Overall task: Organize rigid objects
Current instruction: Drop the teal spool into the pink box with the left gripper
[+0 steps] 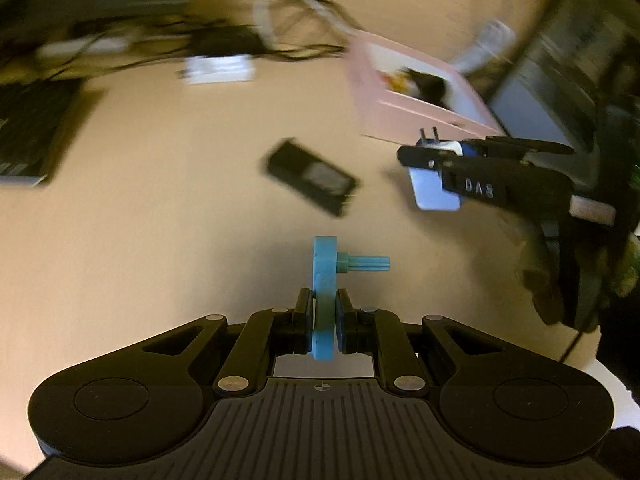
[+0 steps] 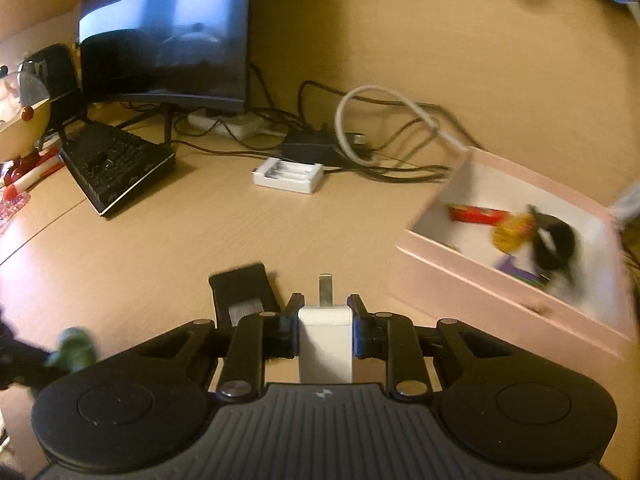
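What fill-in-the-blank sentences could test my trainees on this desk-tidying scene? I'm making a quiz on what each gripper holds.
1. The left gripper is shut on a light ____ disc with a ribbed stub.
2. The right gripper is shut on a white ____ with metal prongs.
3. The tray that already holds small items is ____ in colour.
4. The flat black device lies on the ____, outside the tray.

Missing words: blue; plug adapter; pink; desk

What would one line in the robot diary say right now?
left hand-held gripper: shut on blue wheel part | right hand-held gripper: shut on white plug adapter | pink box: nearby, partly filled
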Tool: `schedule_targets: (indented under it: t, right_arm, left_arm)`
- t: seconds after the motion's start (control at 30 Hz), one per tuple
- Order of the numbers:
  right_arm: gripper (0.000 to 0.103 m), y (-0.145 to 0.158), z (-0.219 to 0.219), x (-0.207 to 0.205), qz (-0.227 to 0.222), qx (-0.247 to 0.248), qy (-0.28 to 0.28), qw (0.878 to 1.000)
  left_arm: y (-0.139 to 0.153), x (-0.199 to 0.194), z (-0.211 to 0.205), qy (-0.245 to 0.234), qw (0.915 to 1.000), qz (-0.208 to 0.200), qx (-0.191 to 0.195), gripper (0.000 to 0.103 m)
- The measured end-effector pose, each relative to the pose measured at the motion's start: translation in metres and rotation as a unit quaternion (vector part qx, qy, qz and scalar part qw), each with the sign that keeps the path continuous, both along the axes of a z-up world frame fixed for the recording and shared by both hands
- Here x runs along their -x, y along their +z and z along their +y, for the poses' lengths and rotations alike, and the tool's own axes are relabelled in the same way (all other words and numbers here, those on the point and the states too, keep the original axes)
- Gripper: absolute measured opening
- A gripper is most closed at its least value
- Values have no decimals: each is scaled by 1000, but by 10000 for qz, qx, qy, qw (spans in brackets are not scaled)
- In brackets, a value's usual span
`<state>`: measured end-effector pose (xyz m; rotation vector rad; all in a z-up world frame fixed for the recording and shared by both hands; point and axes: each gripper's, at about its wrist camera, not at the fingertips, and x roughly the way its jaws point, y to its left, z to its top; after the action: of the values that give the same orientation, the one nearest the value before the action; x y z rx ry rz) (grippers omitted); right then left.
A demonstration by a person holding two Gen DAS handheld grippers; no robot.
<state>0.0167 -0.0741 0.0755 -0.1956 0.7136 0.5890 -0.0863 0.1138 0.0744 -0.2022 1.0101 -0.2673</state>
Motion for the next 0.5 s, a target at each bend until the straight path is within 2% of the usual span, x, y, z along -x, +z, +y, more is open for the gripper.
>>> schedule_targets:
  t: [0.17, 0.33, 0.4, 0.5]
  right_arm:
    - [23, 14, -34, 42, -75, 196, -442, 9988]
    - [23, 28, -71, 73, -97, 302, -1165, 9927]
    - [23, 34, -86, 82, -138, 301, -1504, 9881]
    - [23, 42, -105, 93, -200, 287, -1923, 9807]
  left_arm:
    - [1, -15, -37, -1009, 9949, -65, 13, 14]
    - [15, -25, -72, -2097, 9775, -218, 95, 14]
    - [30, -35, -79, -2272, 9728, -440, 105, 14]
    - [55, -63, -85, -2104, 9735, -840, 295, 14]
